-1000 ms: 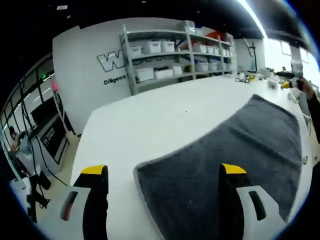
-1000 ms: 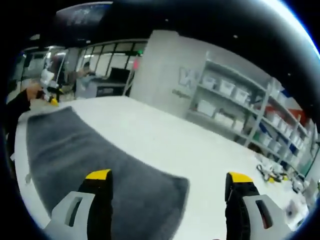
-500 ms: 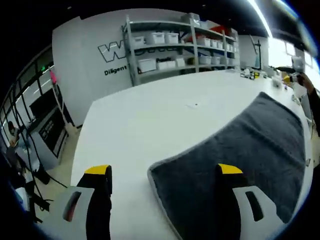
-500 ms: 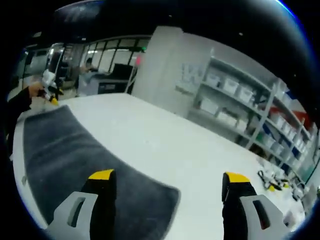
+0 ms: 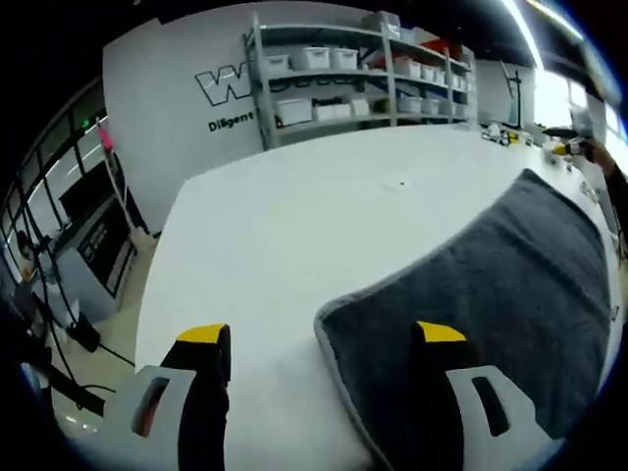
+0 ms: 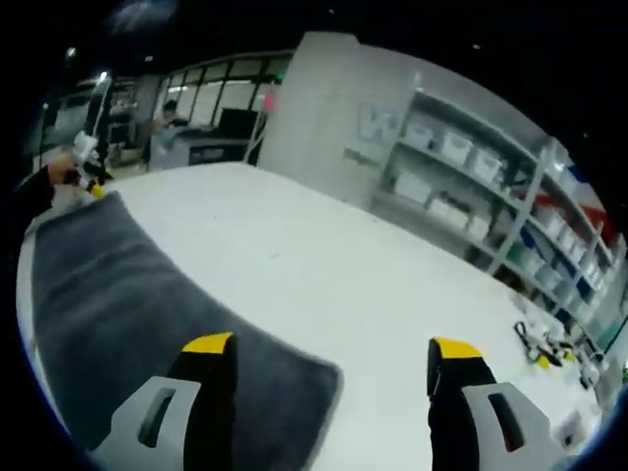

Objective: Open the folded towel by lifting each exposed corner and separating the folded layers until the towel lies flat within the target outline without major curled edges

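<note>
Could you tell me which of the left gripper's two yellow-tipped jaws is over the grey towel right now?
The right-hand jaw as seen in the left gripper view: it overlaps the grey towel near its rounded corner, while the other jaw stands over the bare white table.

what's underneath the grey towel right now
The grey towel lies spread on the white table, which shows bare around its far and side edges. Anything directly beneath the cloth, including the target outline, is covered. Both grippers, left and right, hover open above its corners.
</note>
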Demonstrator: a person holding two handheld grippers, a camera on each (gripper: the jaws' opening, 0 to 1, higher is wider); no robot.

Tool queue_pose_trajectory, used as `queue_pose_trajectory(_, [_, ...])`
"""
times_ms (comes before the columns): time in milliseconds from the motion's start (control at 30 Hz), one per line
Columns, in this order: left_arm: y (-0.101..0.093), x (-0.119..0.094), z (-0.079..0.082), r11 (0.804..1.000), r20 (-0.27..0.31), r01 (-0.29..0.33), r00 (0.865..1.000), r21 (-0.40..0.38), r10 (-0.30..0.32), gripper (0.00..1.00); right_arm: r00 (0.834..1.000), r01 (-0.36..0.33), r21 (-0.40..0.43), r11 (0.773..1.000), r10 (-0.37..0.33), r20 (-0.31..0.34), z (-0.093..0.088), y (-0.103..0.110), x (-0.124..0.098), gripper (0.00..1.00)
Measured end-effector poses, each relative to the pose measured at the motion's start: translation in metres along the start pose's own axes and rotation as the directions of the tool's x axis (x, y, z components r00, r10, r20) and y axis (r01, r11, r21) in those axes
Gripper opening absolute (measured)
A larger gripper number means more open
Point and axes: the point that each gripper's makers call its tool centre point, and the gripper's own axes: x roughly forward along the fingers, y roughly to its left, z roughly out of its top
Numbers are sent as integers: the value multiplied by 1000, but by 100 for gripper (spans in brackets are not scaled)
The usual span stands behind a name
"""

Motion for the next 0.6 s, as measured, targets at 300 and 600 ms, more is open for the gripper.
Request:
queue_pose_trajectory(300, [-1, 9, -9, 999, -23, 10, 1000, -34, -10, 65, 999, -14, 25, 1000, 14, -31, -28, -4, 32, 69])
queue_pose_trajectory(600, [7, 15, -7, 997, -3, -1, 1000, -83, 1, 47, 997, -49, 37, 998, 51, -66, -37, -2, 40, 60])
